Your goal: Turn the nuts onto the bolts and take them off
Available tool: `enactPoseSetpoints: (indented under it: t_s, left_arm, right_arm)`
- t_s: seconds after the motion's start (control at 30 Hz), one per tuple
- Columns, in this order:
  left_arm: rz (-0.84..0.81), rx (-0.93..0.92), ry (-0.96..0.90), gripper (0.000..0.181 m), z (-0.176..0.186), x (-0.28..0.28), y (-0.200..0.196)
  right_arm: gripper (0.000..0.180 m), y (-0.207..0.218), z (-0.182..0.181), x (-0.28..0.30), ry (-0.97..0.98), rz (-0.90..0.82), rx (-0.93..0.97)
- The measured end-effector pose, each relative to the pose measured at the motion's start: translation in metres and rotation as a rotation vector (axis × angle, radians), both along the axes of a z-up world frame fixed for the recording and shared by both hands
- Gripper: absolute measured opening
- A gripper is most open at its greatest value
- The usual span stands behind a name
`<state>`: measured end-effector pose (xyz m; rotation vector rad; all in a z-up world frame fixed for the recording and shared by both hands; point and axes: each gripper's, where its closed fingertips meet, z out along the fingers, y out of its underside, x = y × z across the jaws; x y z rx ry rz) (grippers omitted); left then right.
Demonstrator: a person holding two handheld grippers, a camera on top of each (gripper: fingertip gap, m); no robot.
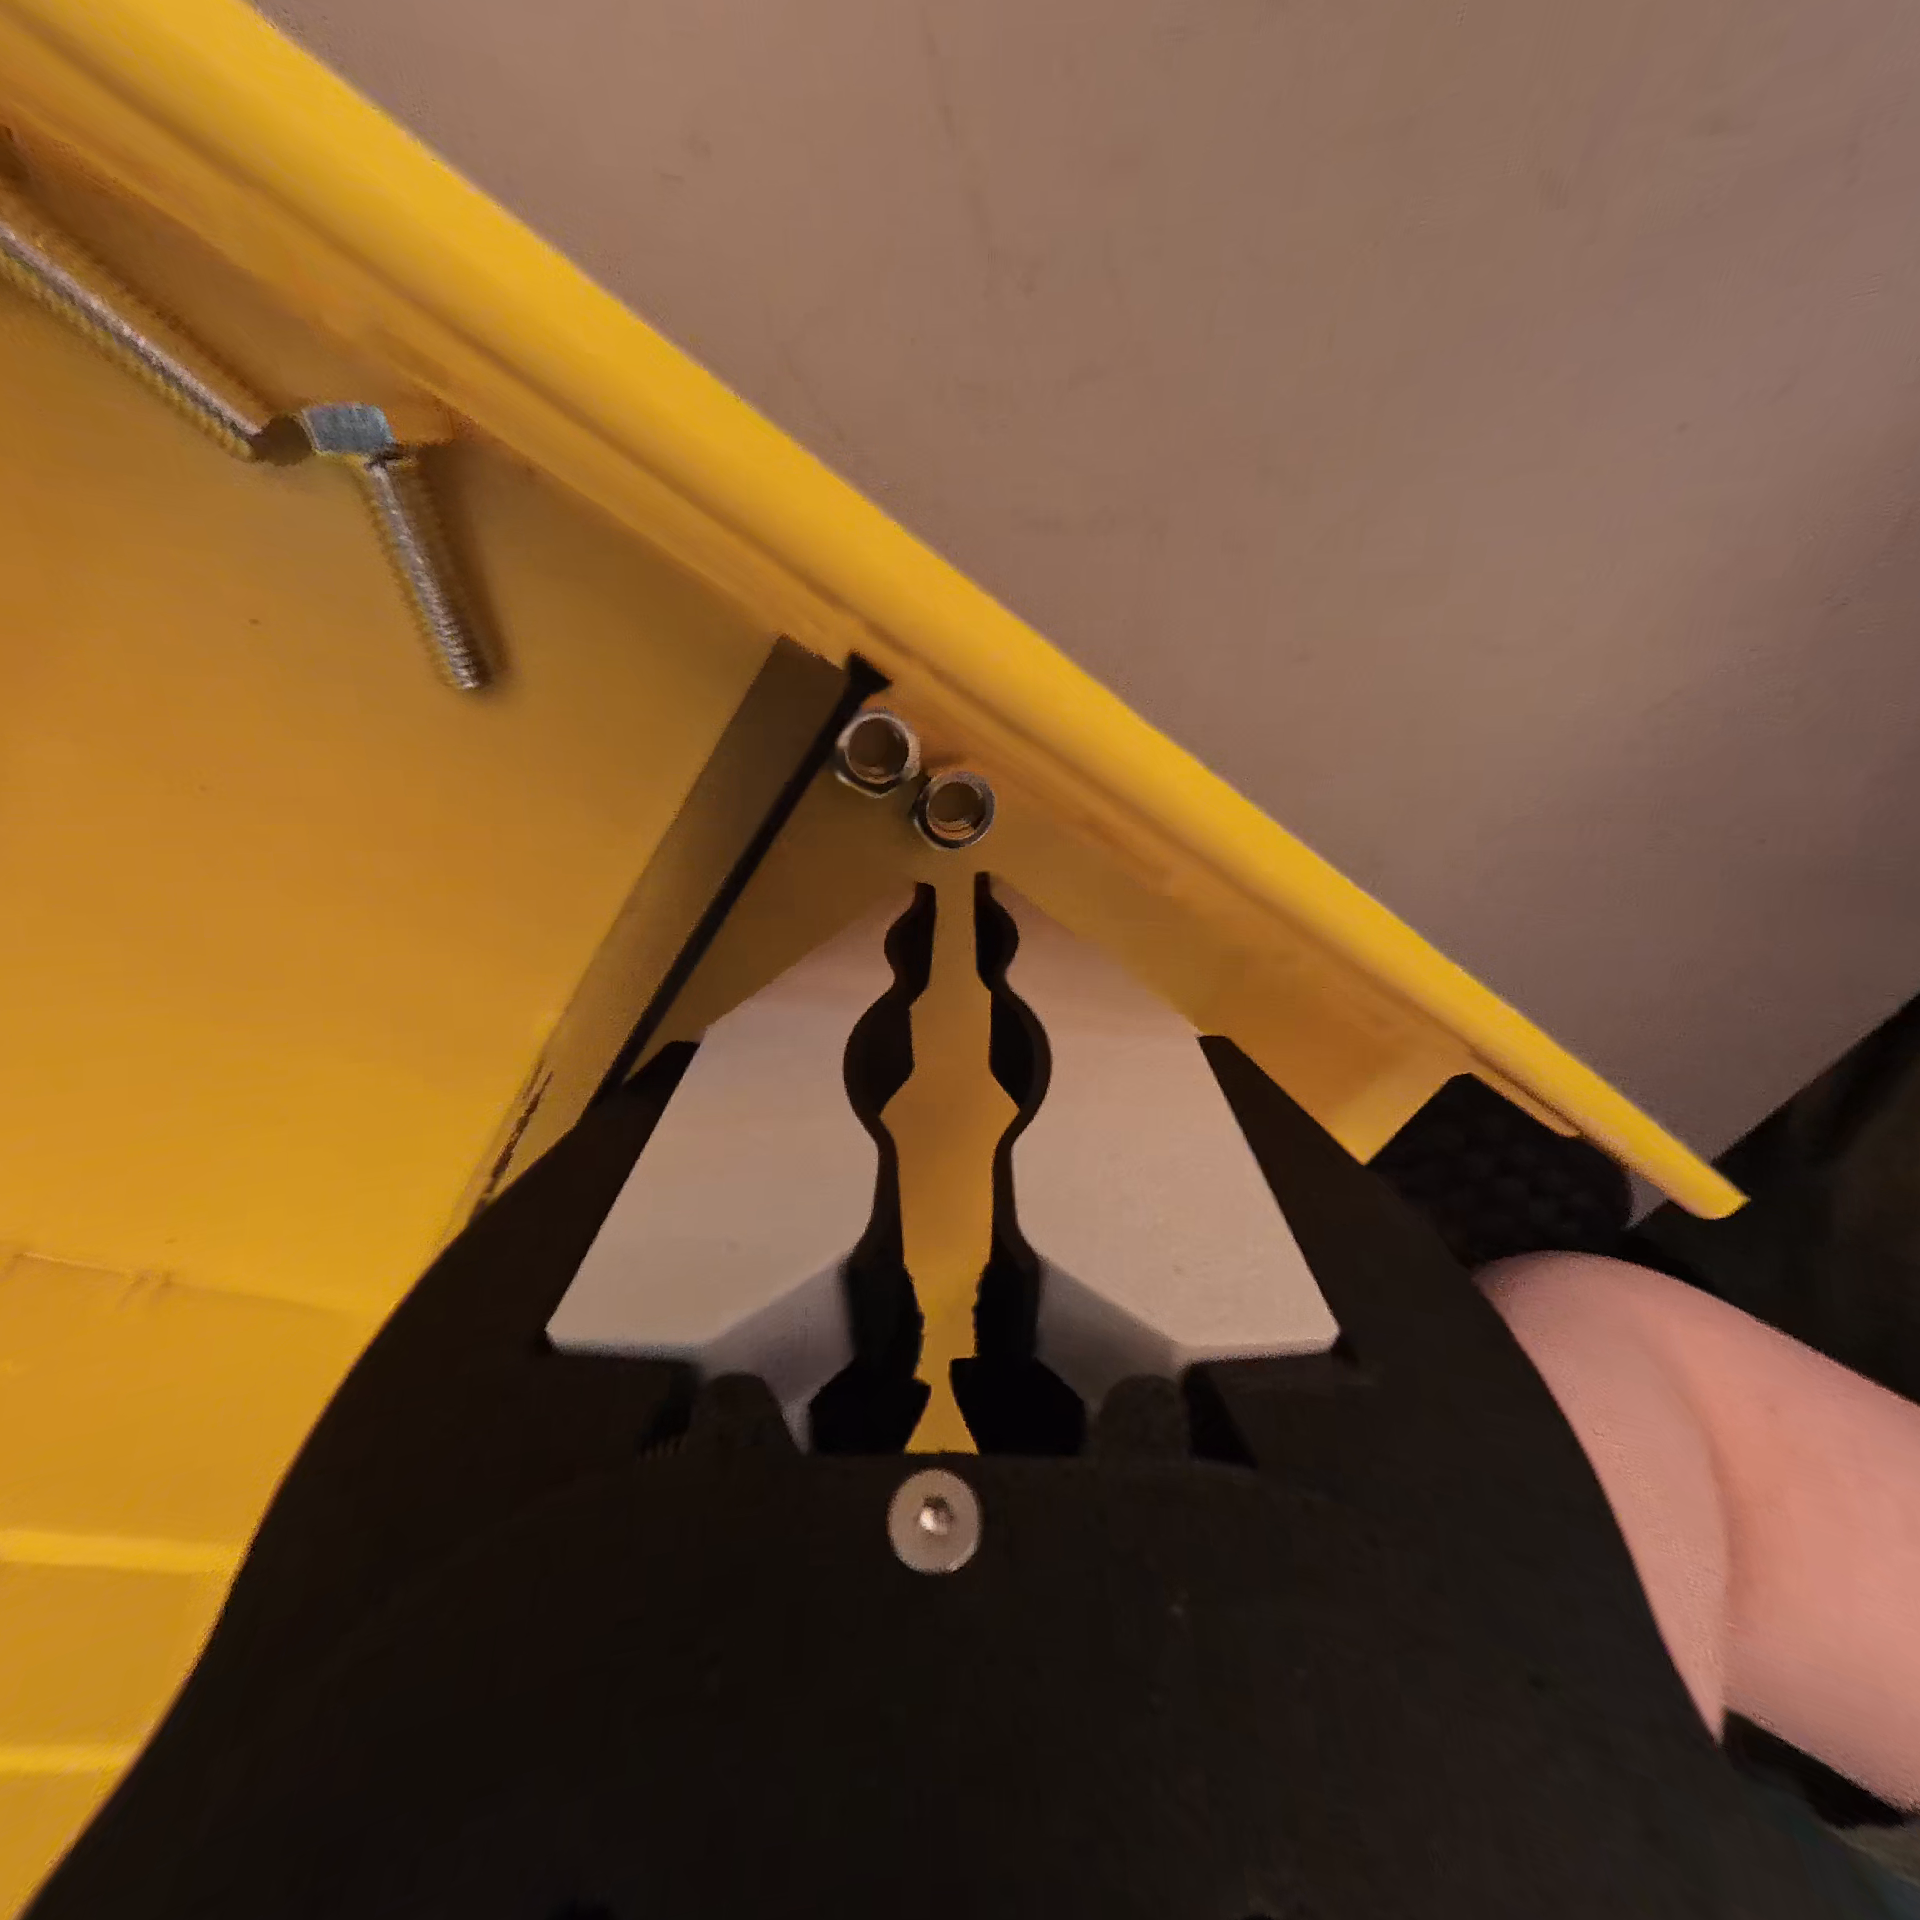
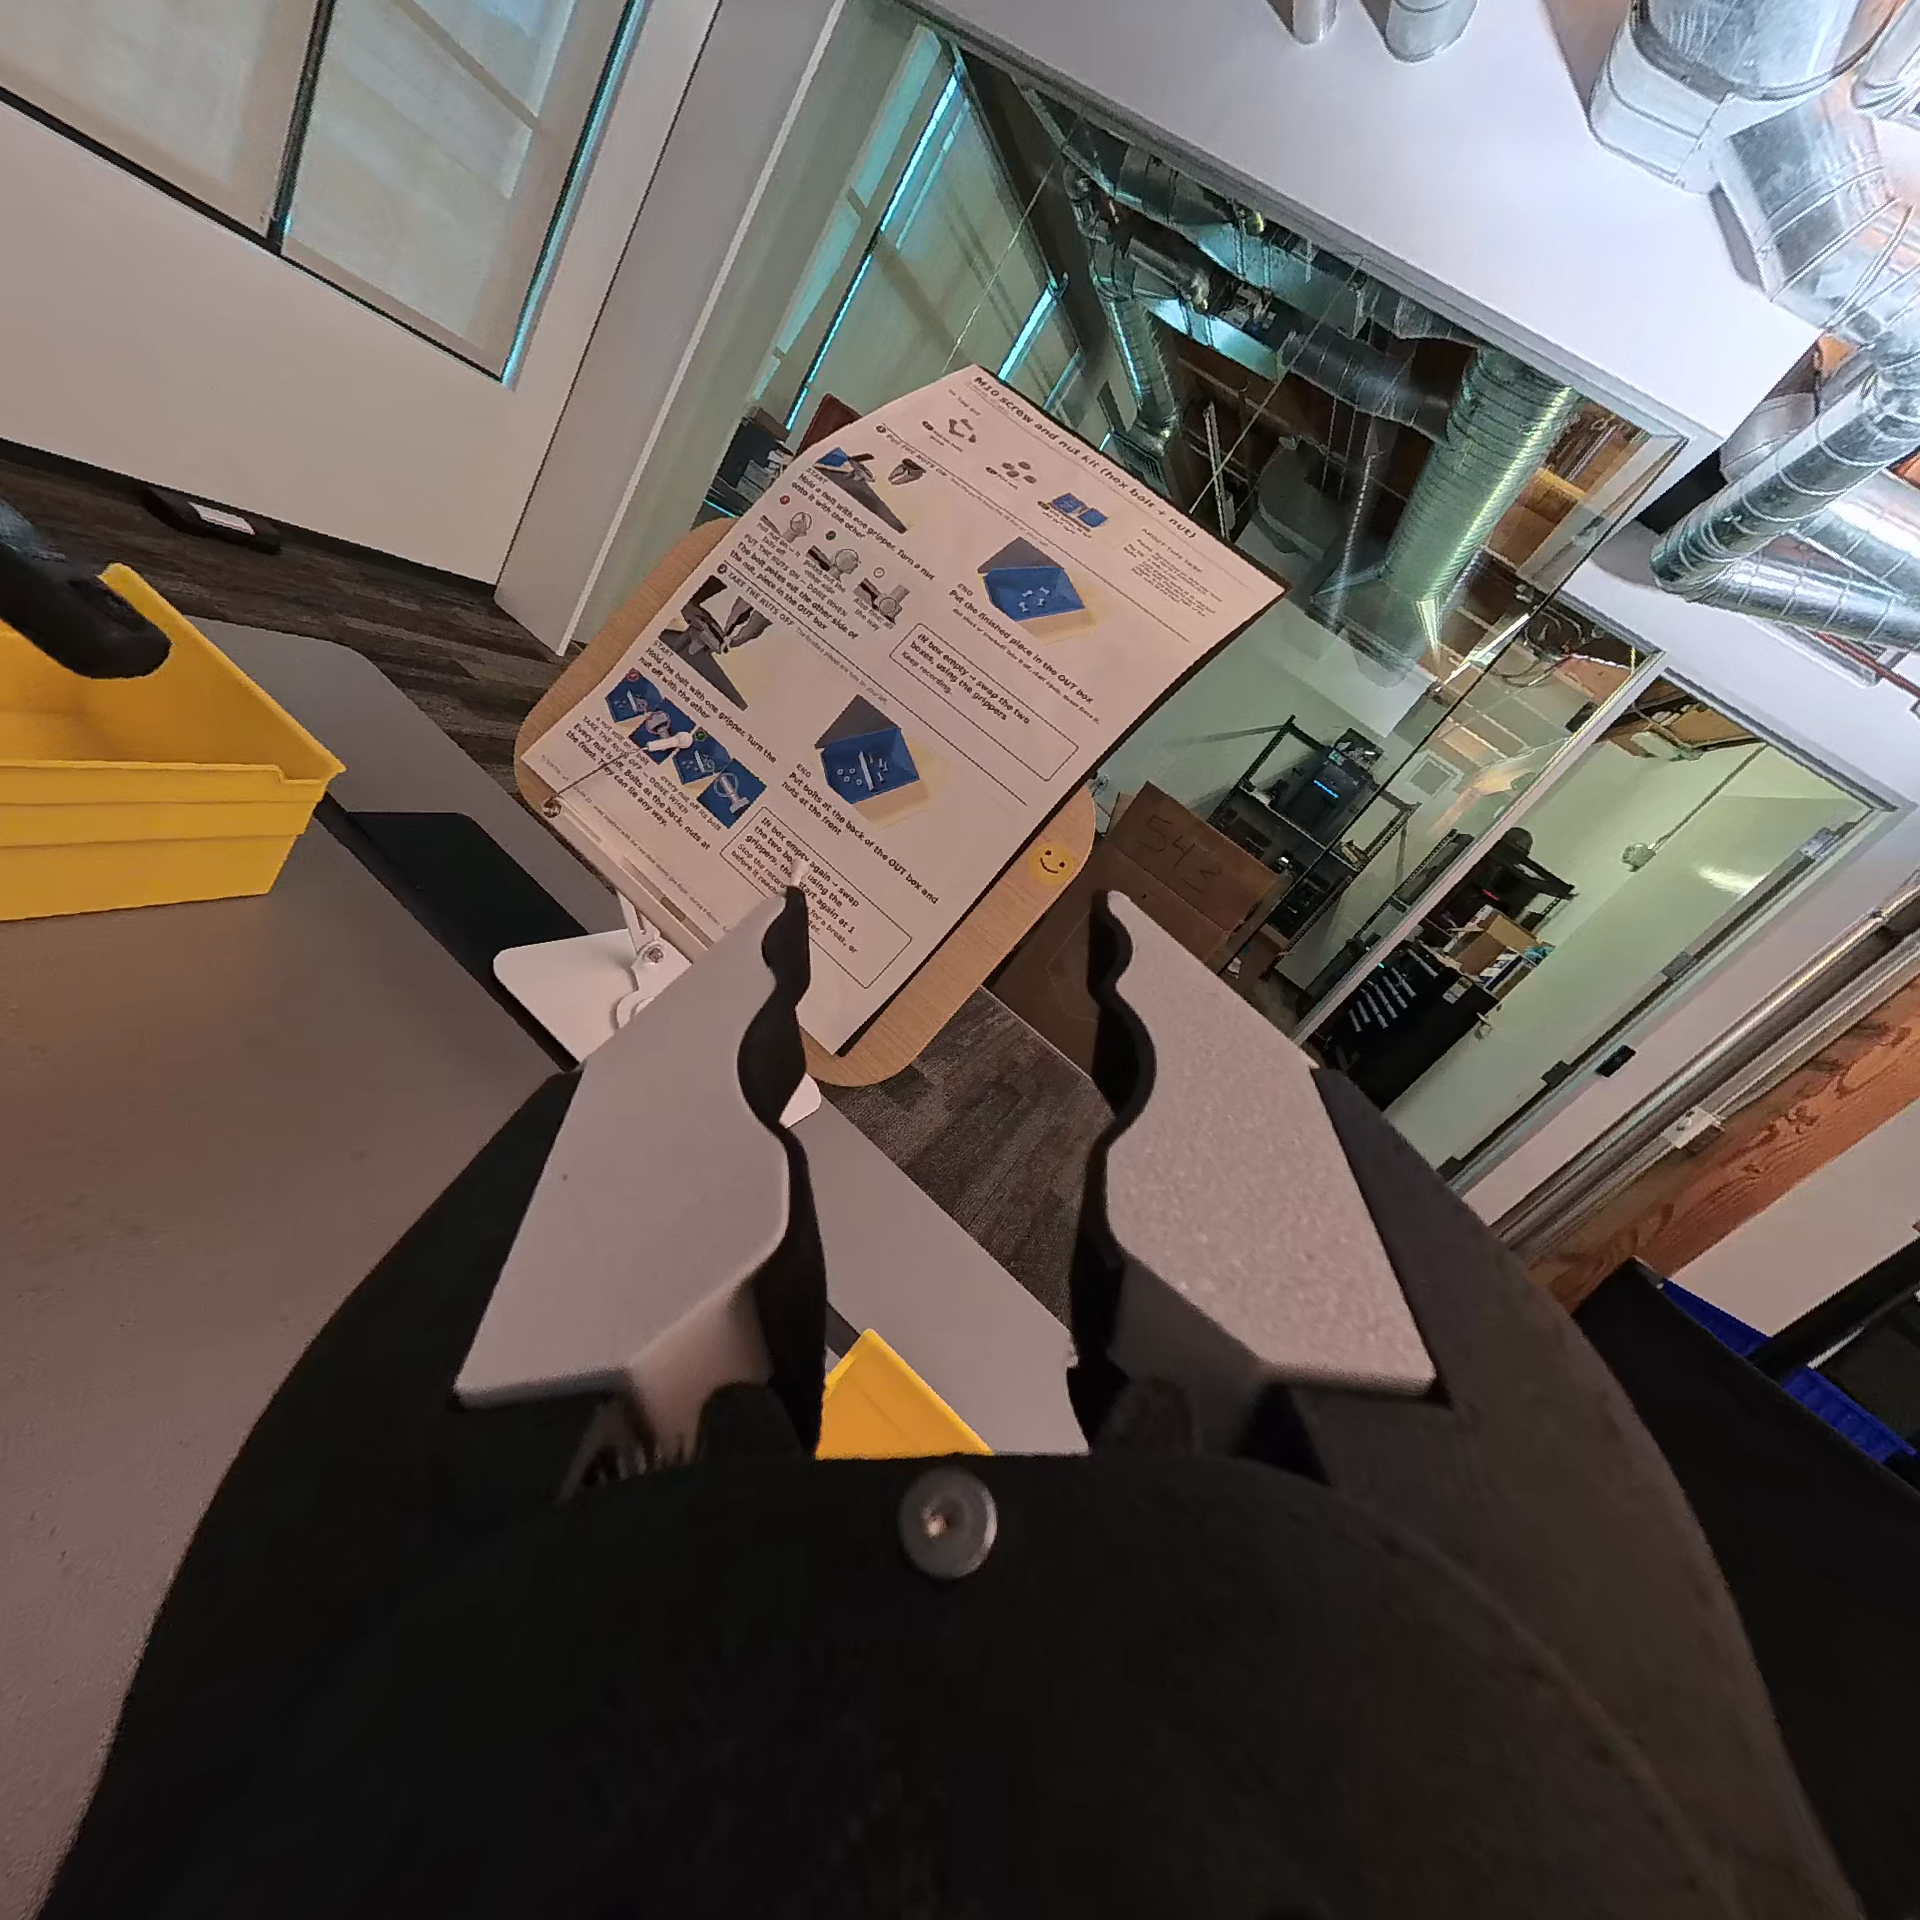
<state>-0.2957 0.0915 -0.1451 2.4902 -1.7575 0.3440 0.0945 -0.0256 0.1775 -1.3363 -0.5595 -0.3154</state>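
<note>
Left gripper (image 1: 956, 894) sits inside the yellow bin (image 1: 260, 935), nose toward its corner; fingers (image 1: 902, 1039) drawn to a narrow gap, nothing between them, only bin floor visible through the slot; two nuts (image 1: 916, 777) lie side by side in that corner, touching each other, tucked against the bin wall and just beyond the fingertips, not gripped; black divider (image 1: 748, 862) runs along the nuts' left side; two bolts (image 1: 416, 540) lie farther into the bin on the other side of the divider, one short with its hex head against the wall, one longer running off the frame edge, both well apart from the nuts; beige worktop (image 1: 1351, 416) shows past the bin rim; a person's hand (image 1: 1714, 1507) shows at the right edge behind the gripper. Right gripper (image 2: 945, 935) is held up off the worktop, away from the bin, pointing at an instruction sheet (image 2: 935, 665) propped on a wooden stand (image 2: 997, 935); fingers (image 2: 665, 1164) spread wide, empty; the bin shows at the far left on the grey worktop, with the dark tip of the left gripper over its rim; a small yellow corner shows low between the right fingers, cannot tell what it belongs to.
</note>
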Motion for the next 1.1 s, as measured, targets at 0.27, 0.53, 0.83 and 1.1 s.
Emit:
enactPoseSetpoints:
  t_s: [0.27,0.53,0.83,1.1]
  left_arm:
    - [-0.204,0.006,-0.153,0.005,0.003,0.003,-0.016]
    - [-0.299,0.087,-0.222,0.0,-0.001,0.012,-0.009]
    - [-0.281,0.031,-0.164,0.0,-0.014,0.004,-0.012]
    - [-0.299,0.067,-0.178,0.0,-0.007,0.008,-0.011]
  right_arm:
    - [0.053,-0.002,0.0,0.0,-0.003,0.018,0.004]
    - [0.053,-0.005,0.0,-0.003,-0.019,0.032,0.006]
    - [0.053,-0.003,-0.004,-0.007,-0.042,0.039,-0.011]
    - [0.053,-0.004,-0.005,-0.009,-0.064,0.041,-0.012]
